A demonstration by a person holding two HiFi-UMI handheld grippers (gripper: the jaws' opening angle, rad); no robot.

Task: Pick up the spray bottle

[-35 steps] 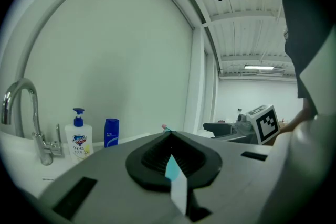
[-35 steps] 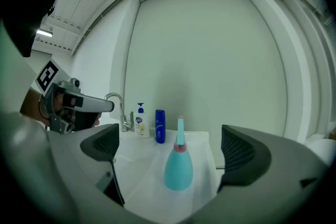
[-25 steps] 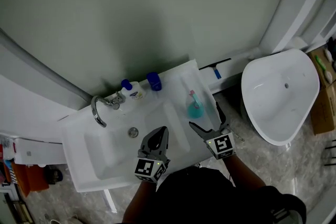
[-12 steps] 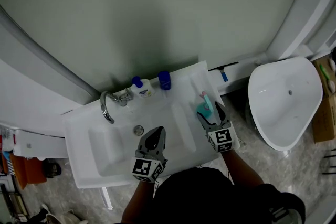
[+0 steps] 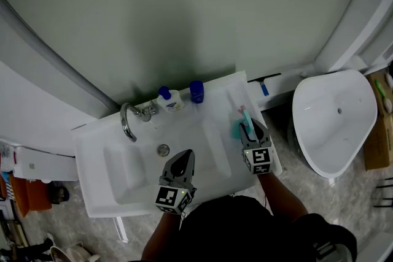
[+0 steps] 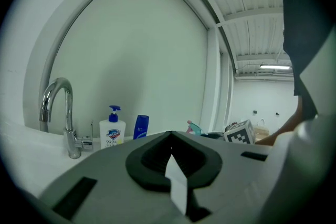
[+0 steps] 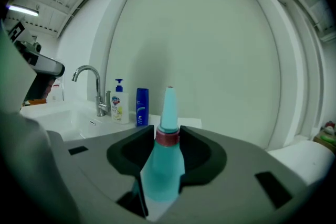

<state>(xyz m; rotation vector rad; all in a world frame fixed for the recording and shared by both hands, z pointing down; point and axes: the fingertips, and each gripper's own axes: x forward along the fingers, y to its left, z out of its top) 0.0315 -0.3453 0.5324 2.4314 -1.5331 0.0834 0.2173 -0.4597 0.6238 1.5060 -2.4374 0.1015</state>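
Note:
The spray bottle (image 5: 238, 128) is teal with a red collar and stands on the right side of the white sink counter (image 5: 92, 196). My right gripper (image 5: 249, 129) is around it and its jaws are closing. In the right gripper view the bottle (image 7: 167, 162) fills the gap, and both jaws touch its neck just below the collar at my right gripper (image 7: 168, 132). My left gripper (image 5: 185, 156) hangs over the front of the basin, shut and holding nothing. In its own view the left gripper (image 6: 170, 138) has its jaw tips together.
A chrome faucet (image 5: 128, 120) rises at the back of the basin. Beside it stand a white pump soap bottle (image 5: 170, 100) and a small blue bottle (image 5: 196, 91). A white toilet (image 5: 334, 116) sits on the floor to the right of the counter.
My right gripper came down and forward around the spray bottle, and its wide jaws closed in on the neck. My left gripper stayed shut over the basin.

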